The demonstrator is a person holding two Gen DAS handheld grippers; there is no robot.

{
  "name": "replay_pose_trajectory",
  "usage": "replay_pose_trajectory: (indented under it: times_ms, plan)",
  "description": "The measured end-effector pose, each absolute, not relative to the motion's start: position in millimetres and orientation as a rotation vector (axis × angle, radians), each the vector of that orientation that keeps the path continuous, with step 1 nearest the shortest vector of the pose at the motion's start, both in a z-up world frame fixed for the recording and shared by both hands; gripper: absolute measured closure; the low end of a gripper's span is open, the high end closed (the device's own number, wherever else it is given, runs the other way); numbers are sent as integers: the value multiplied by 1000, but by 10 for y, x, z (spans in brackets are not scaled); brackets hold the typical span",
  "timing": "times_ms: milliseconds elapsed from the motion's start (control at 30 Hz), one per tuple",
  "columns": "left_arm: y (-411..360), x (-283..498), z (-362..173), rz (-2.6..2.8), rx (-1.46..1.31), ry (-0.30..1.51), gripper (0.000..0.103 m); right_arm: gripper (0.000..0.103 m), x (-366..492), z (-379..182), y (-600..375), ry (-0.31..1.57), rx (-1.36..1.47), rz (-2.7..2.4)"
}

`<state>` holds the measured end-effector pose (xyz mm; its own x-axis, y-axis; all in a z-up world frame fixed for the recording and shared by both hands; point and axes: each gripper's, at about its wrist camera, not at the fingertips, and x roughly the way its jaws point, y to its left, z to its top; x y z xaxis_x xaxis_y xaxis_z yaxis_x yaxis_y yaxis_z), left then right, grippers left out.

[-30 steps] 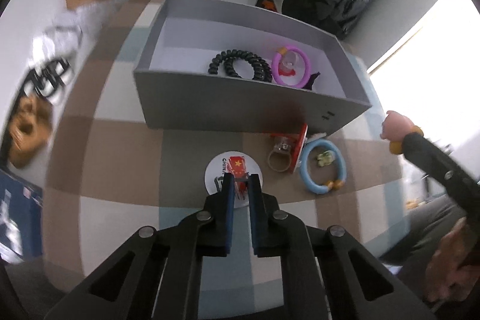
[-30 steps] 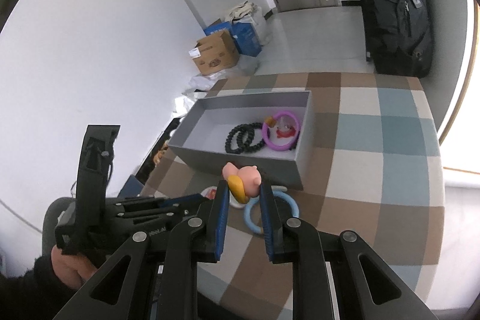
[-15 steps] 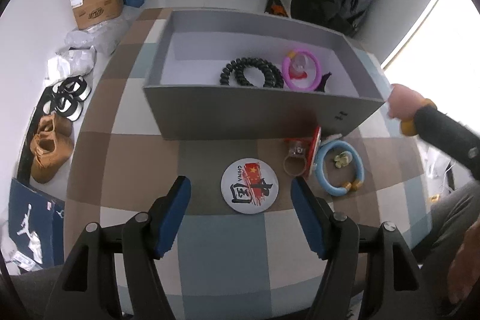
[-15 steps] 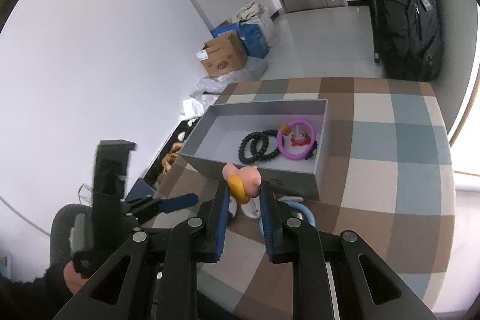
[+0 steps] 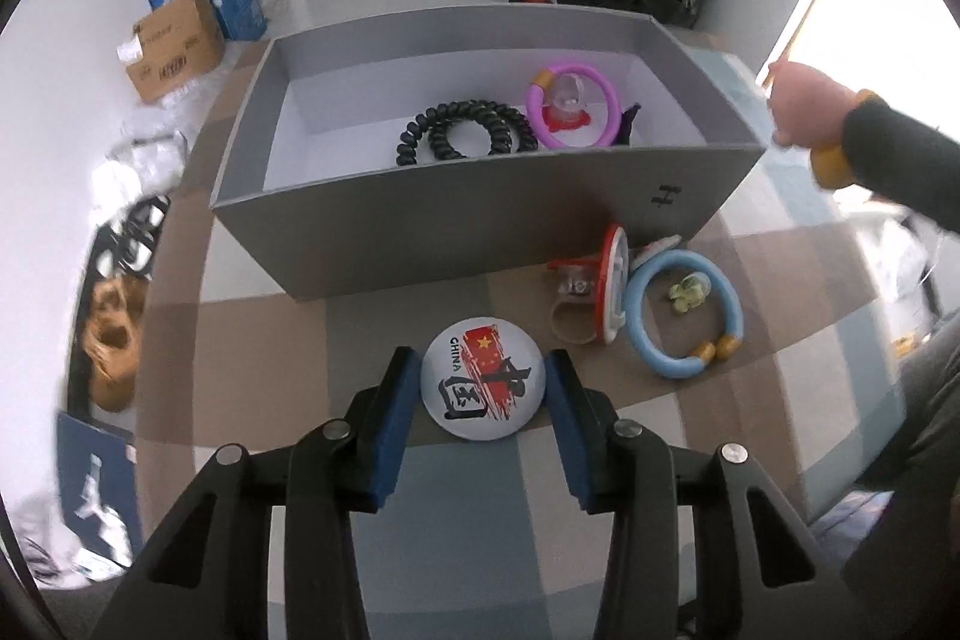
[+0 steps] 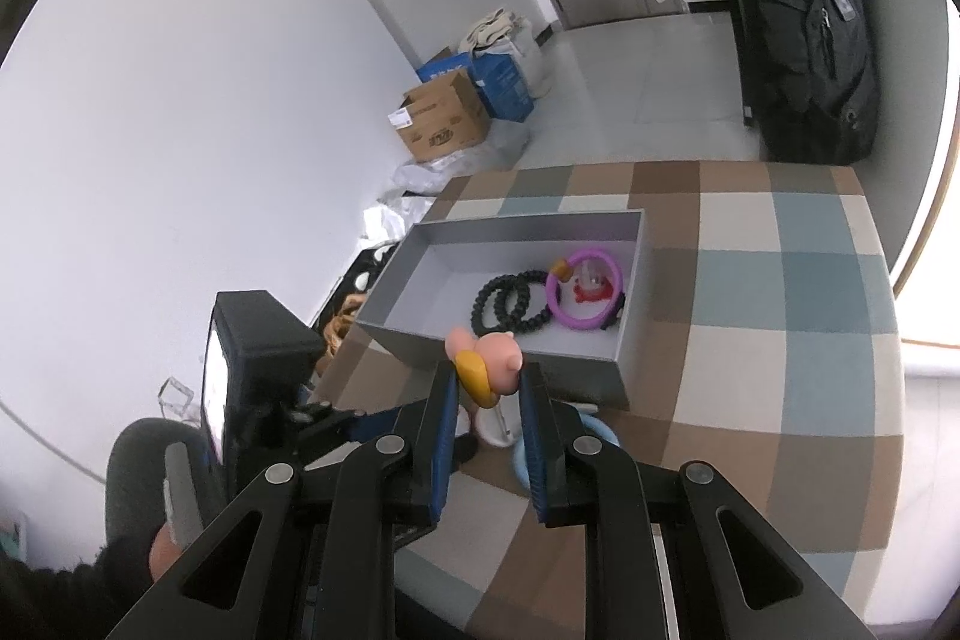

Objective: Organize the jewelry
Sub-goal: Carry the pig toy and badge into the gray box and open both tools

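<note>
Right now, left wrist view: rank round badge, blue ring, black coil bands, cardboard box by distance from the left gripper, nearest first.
1. Round badge: on the tablecloth, between the fingers of the left gripper.
2. Blue ring: on the cloth, right of the badge, outside the grey box.
3. Black coil bands: inside the grey box.
4. Cardboard box: on the floor, far left, beyond the table.

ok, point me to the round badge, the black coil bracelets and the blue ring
round badge [image 5: 483, 379], left wrist view, on the middle of its printed face.
black coil bracelets [image 5: 465, 136], left wrist view, on the top arc of the coils.
blue ring [image 5: 645, 340], left wrist view, on its left curve.
</note>
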<state>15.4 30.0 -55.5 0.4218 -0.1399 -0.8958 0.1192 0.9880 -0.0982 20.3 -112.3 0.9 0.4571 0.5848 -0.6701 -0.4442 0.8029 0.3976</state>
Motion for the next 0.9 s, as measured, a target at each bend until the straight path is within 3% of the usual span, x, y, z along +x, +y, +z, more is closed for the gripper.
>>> replay_pose_trajectory:
  times_ms: [500,900]
  plan:
    - [562,244,82,-212,-292,869,66,84,400,66,-1060,878,195,632]
    - [548,621,-2,-222,-369,913,66,84,790,7,-990,892,229,586]
